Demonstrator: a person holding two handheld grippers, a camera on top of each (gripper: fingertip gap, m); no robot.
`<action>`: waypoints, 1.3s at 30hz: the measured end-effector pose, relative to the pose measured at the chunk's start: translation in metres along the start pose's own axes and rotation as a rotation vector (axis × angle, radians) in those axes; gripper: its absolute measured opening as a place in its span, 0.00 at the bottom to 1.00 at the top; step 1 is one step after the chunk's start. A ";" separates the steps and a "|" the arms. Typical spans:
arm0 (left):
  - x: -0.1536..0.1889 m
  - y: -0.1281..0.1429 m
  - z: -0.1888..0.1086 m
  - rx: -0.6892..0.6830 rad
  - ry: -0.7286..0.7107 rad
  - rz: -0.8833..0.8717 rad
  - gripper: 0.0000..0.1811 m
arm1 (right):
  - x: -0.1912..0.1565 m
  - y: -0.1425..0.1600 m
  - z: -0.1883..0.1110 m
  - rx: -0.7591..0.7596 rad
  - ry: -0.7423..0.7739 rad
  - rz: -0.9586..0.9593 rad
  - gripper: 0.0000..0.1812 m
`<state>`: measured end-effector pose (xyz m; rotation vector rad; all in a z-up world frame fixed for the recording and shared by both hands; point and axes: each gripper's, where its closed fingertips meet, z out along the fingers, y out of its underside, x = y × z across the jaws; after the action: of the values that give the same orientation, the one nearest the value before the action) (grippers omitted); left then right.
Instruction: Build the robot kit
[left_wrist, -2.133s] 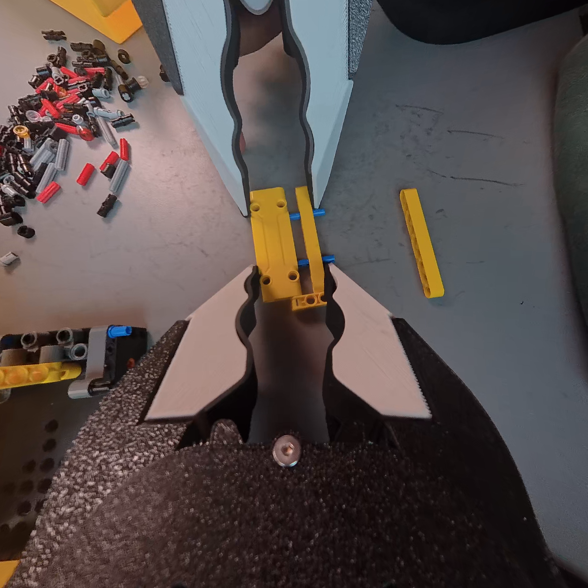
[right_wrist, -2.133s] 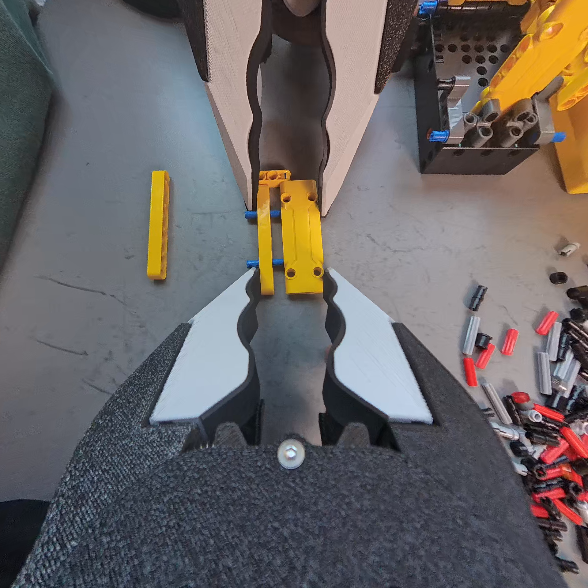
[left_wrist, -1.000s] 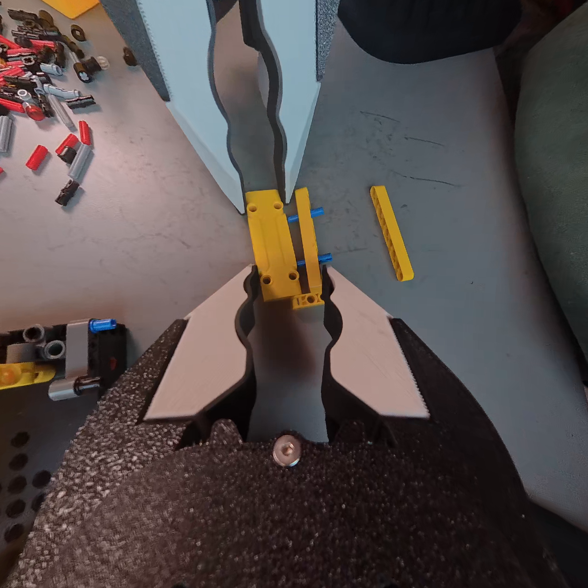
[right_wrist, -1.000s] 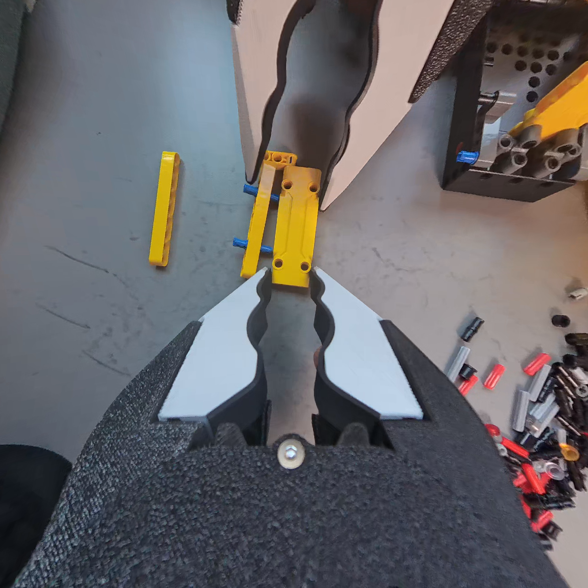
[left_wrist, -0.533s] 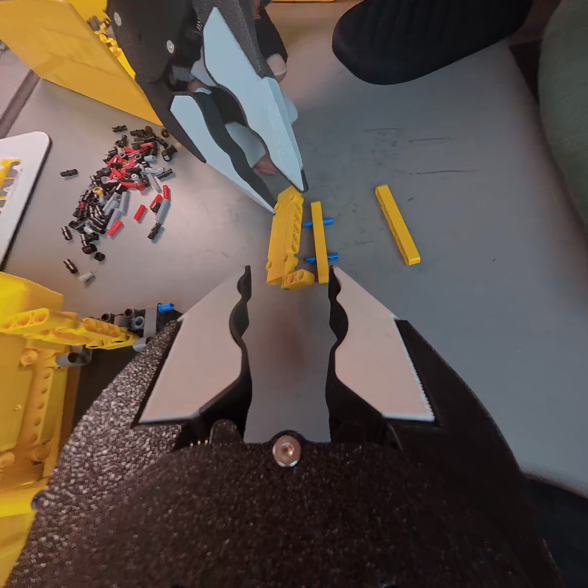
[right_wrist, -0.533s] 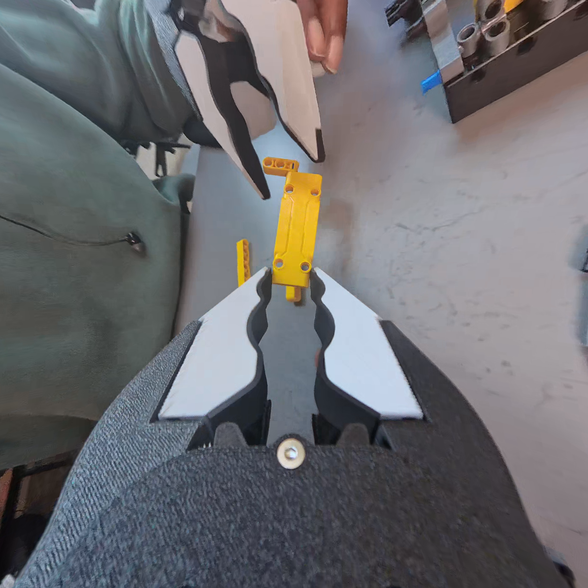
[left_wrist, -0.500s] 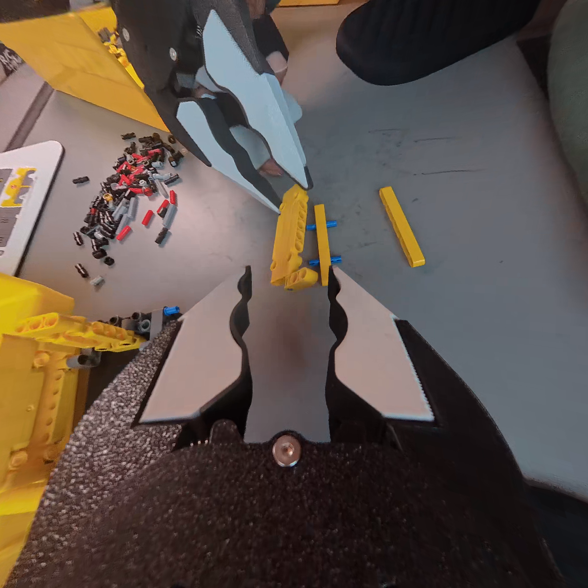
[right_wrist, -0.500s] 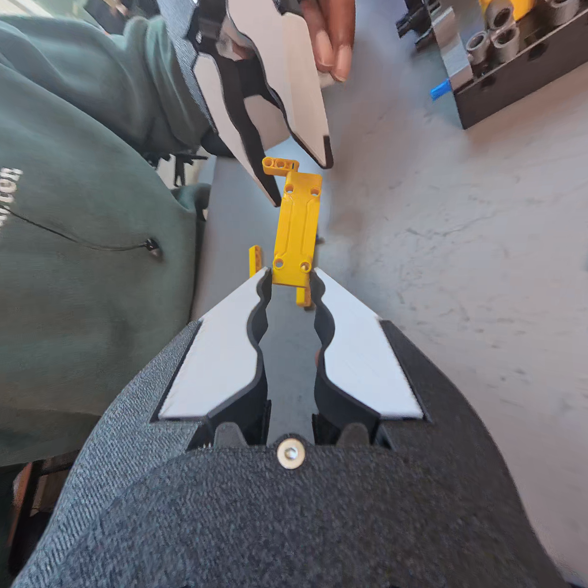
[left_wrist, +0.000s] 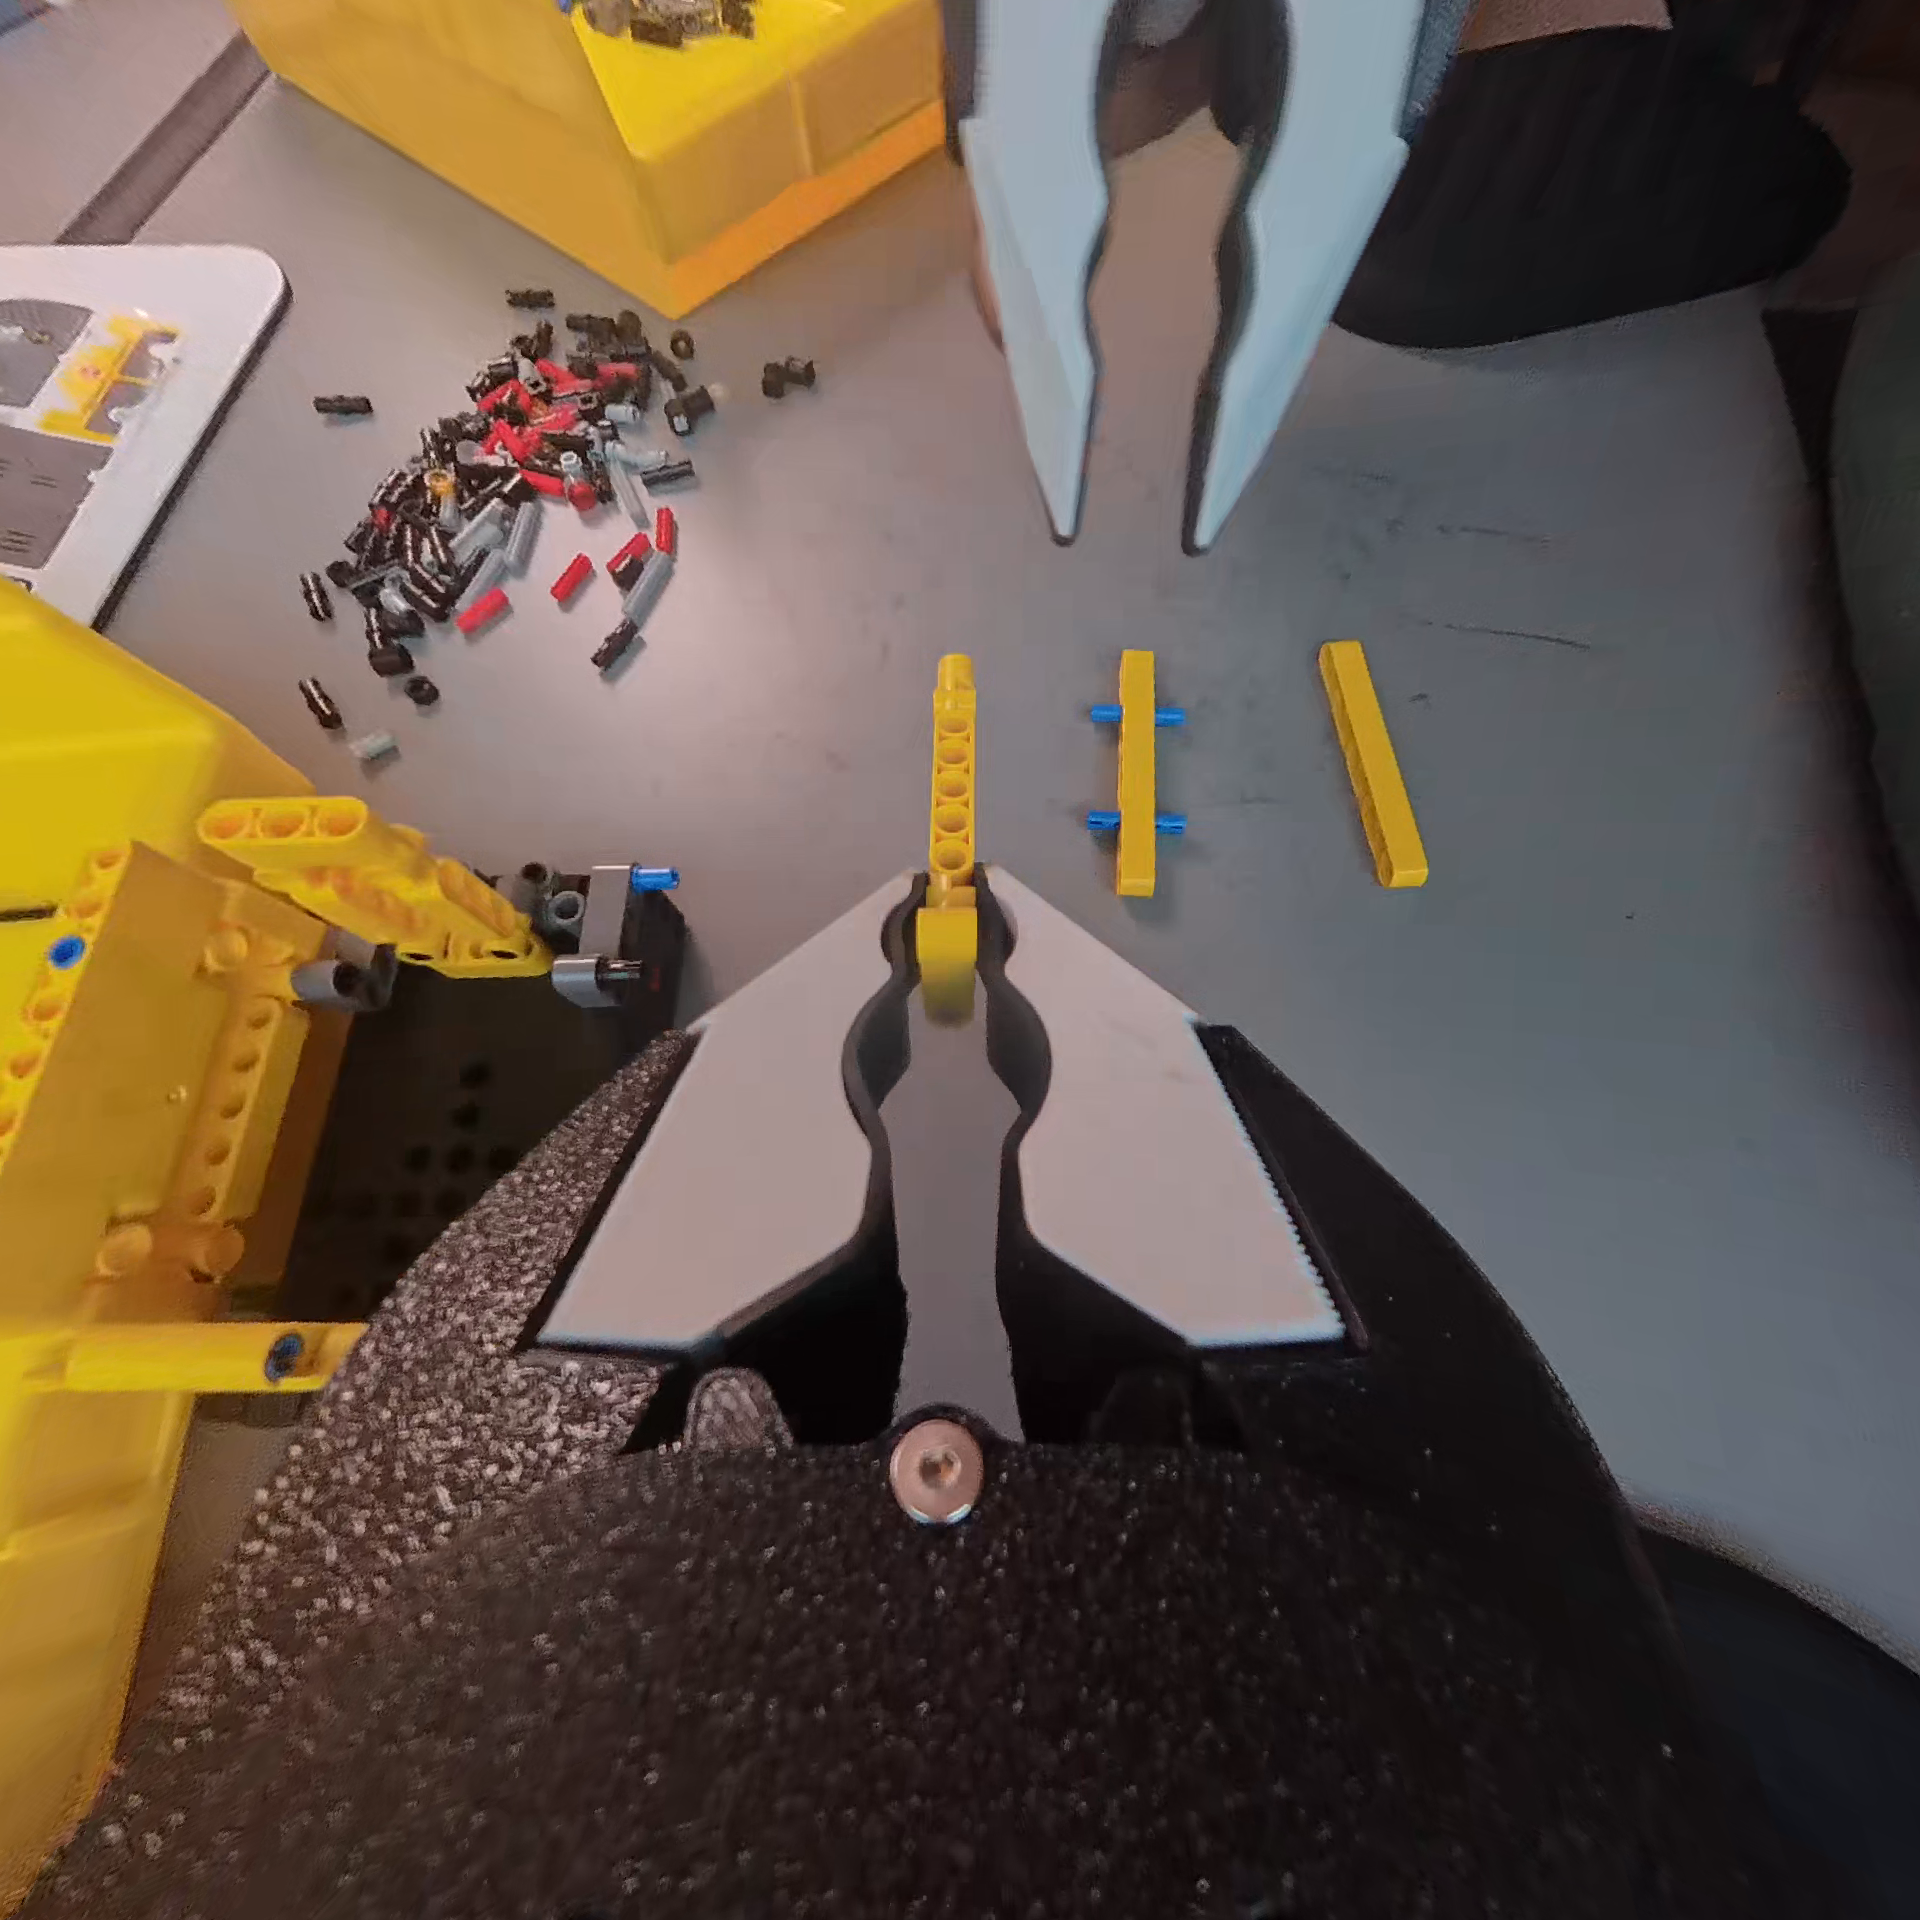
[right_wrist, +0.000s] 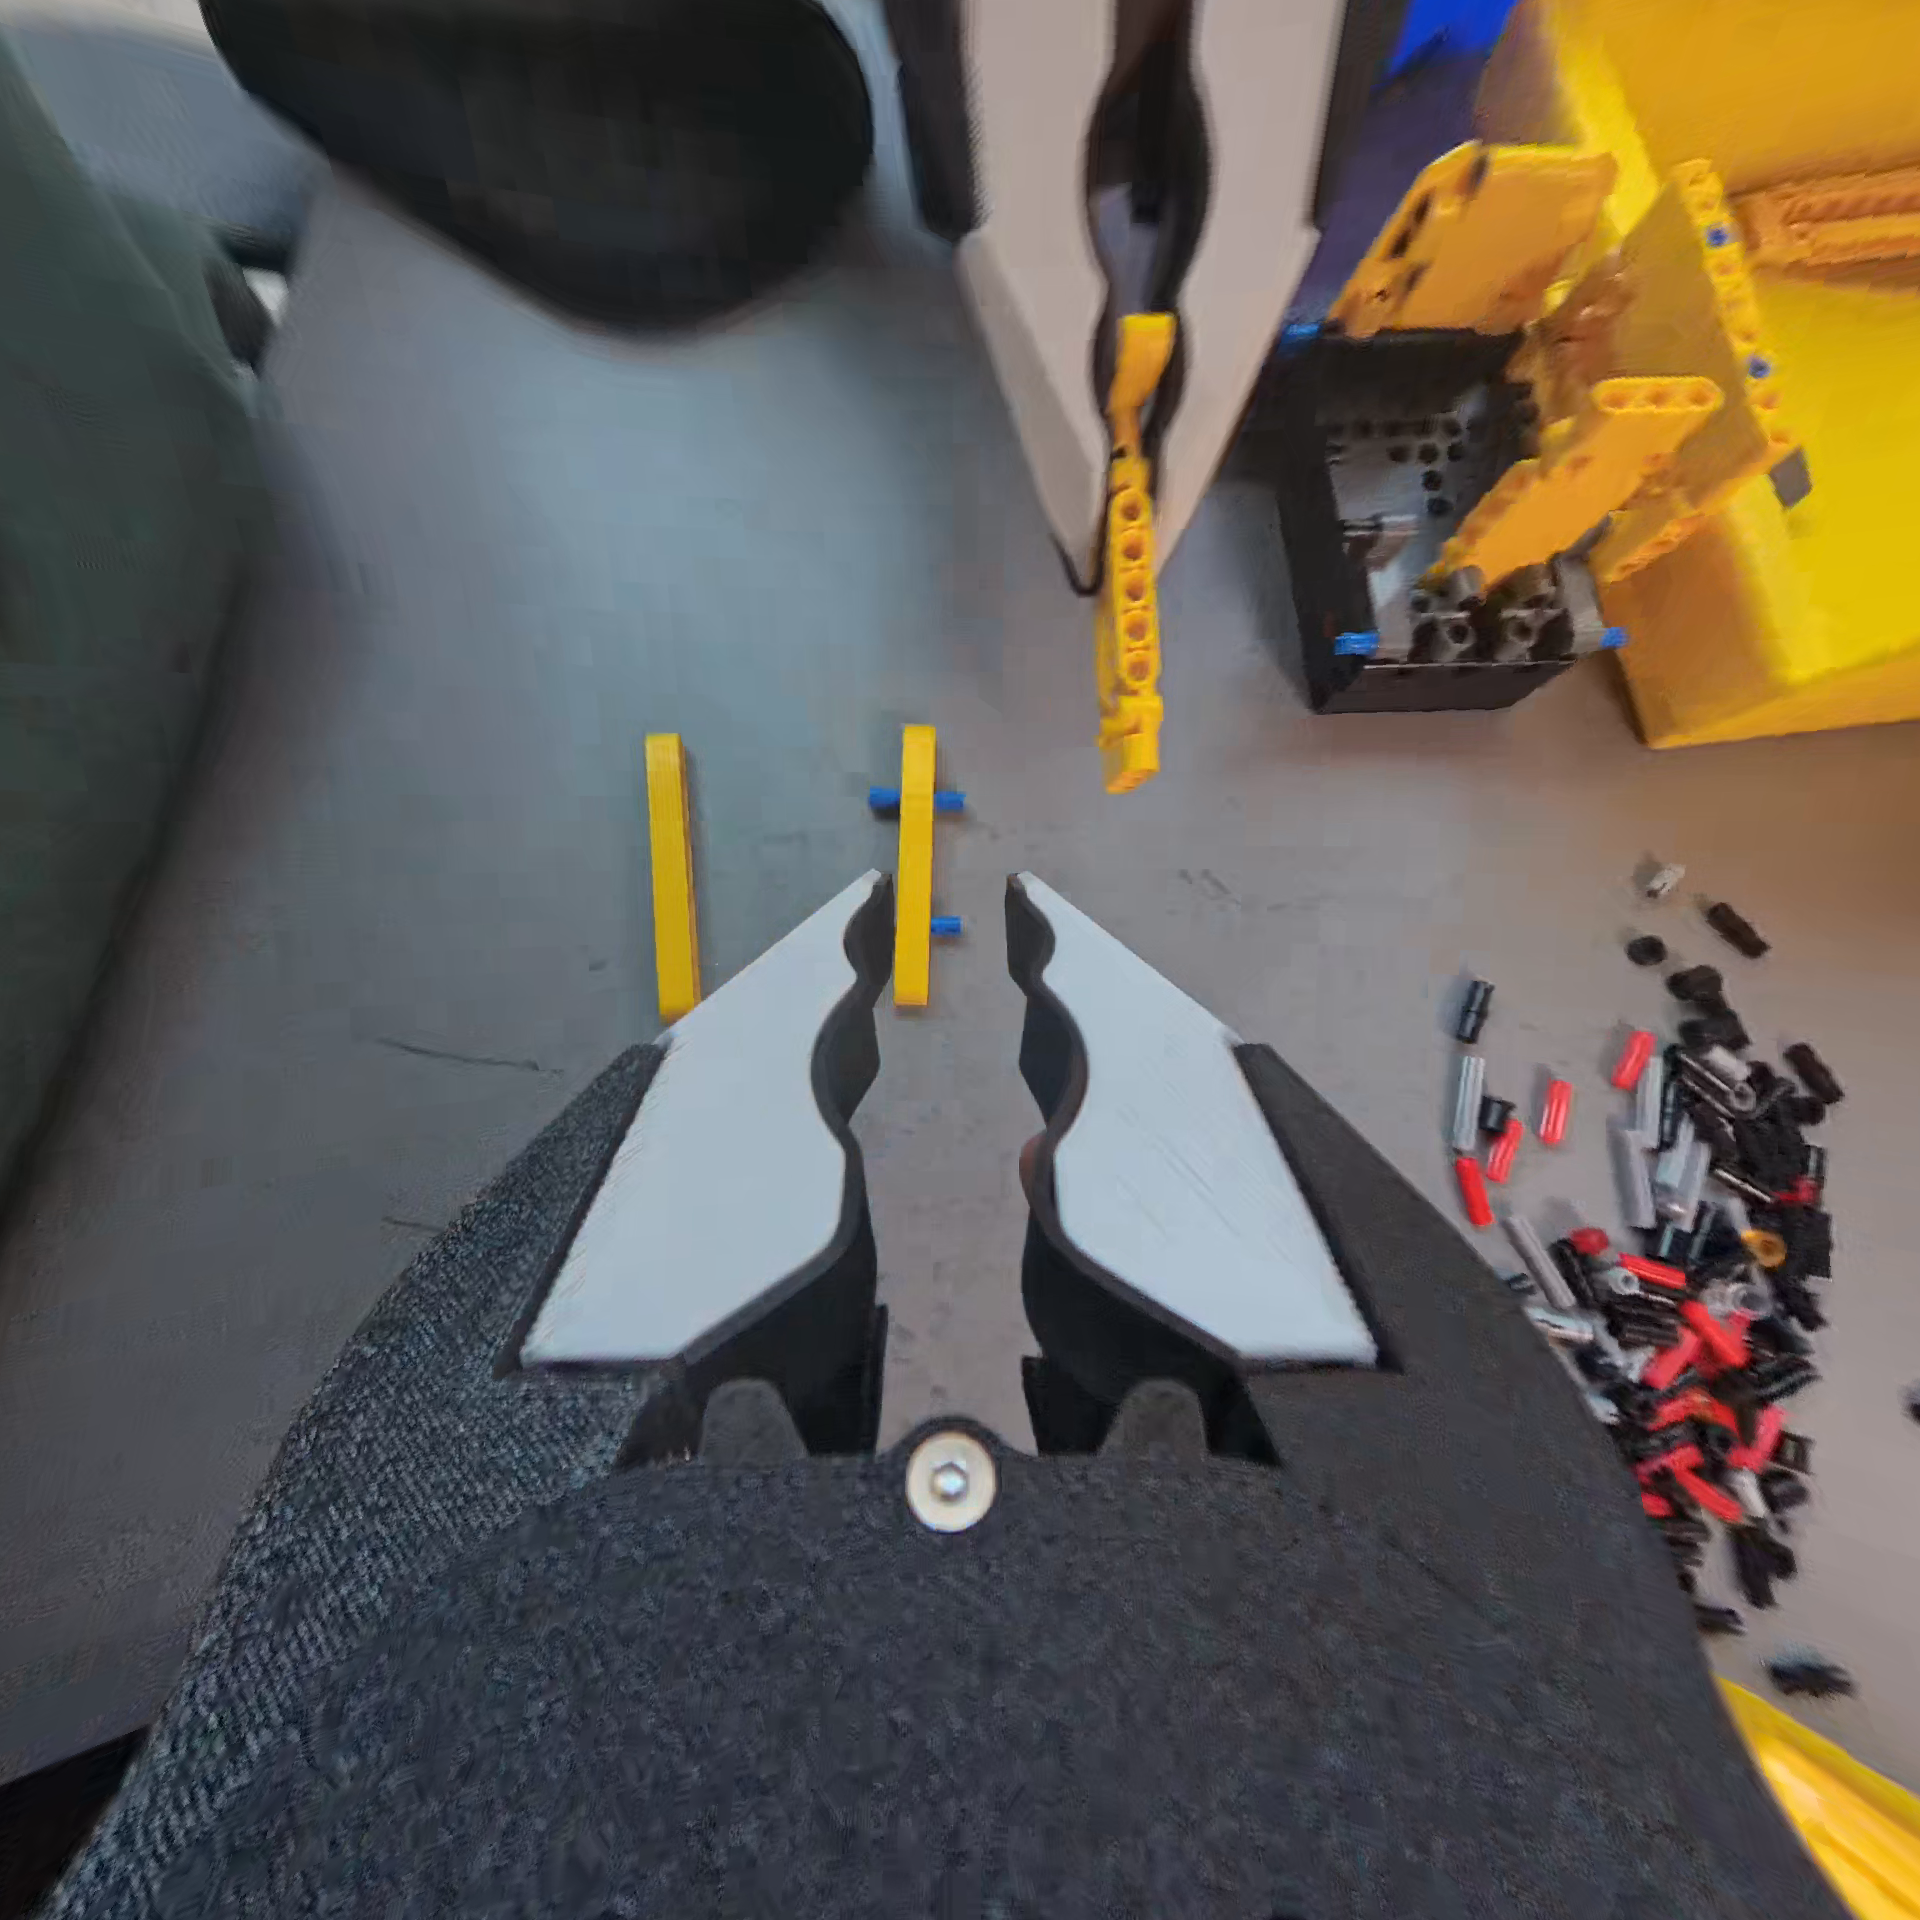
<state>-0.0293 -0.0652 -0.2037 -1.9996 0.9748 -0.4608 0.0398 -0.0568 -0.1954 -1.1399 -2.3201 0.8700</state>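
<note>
My left gripper (left_wrist: 951, 883) is shut on a yellow panel piece (left_wrist: 954, 769), seen edge-on and sticking out forward past the fingertips. In the right wrist view the left gripper (right_wrist: 1127, 566) holds this panel (right_wrist: 1130, 623) just above the grey table. My right gripper (right_wrist: 945, 883) is open and empty, and it also shows in the left wrist view (left_wrist: 1127, 540). A yellow beam with two blue pins (right_wrist: 914, 862) (left_wrist: 1136, 774) lies on the table between the right gripper's fingertips, close to its left finger. A plain yellow beam (right_wrist: 670, 873) (left_wrist: 1371, 764) lies beside it.
A pile of small black, red and grey pins (left_wrist: 509, 499) (right_wrist: 1683, 1247) lies on the table. A partly built yellow and black model (left_wrist: 260, 987) (right_wrist: 1507, 499) stands near the left gripper. A yellow bin (left_wrist: 644, 135) and a booklet (left_wrist: 104, 395) are farther off. About 8 cm separates my left fingertips from my right.
The panel has come off the pinned beam, which stays on the table. The right gripper let go of the panel and opened. The left gripper shut on the panel.
</note>
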 end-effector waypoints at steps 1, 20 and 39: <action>-0.002 0.002 0.002 -0.010 -0.005 0.000 0.04 | -0.007 0.006 0.010 -0.071 0.016 -0.047 0.12; 0.016 0.014 0.011 -0.053 0.071 0.027 0.04 | -0.033 0.019 0.030 -0.174 -0.511 0.689 0.04; 0.011 0.024 0.015 -0.098 0.050 0.027 0.04 | -0.024 0.030 0.027 -0.184 -0.024 0.088 0.10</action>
<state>-0.0239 -0.0742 -0.2325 -2.0684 1.0723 -0.4576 0.0546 -0.0717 -0.2377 -1.3230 -2.4258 0.7146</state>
